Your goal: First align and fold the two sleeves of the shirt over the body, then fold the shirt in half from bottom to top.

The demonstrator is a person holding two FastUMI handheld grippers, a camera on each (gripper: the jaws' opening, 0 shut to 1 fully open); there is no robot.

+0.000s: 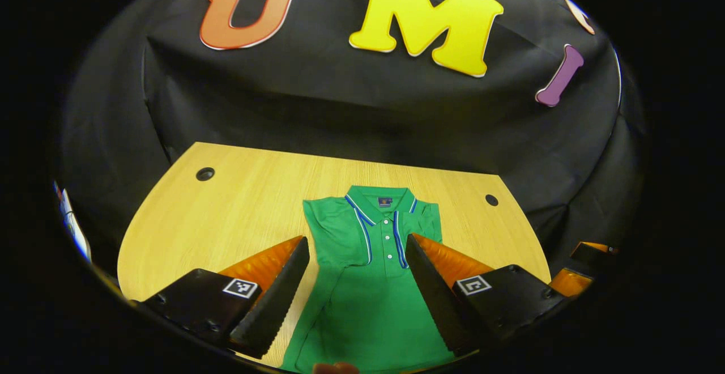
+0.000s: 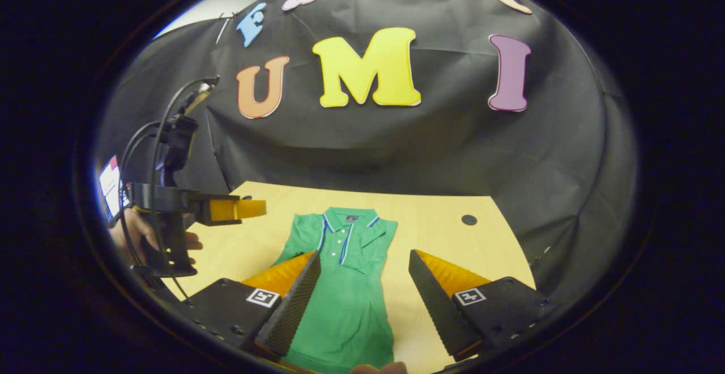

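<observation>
The green shirt lies flat mid-counter, collar toward the far edge, sleeves folded in. Both the left hand-held gripper and right hand-held gripper hover wide apart, holding nothing.

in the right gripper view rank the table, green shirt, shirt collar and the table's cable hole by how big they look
1. table
2. green shirt
3. shirt collar
4. cable hole

The shirt's near end lies closest to the camera, so it looks enlarged.

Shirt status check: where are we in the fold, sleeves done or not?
Sleeves look done: the green shirt lies narrow on the table, both sleeves folded over its body. In hand: nothing; left gripper and right gripper hover open above it. Left: the bottom-to-top fold.
</observation>
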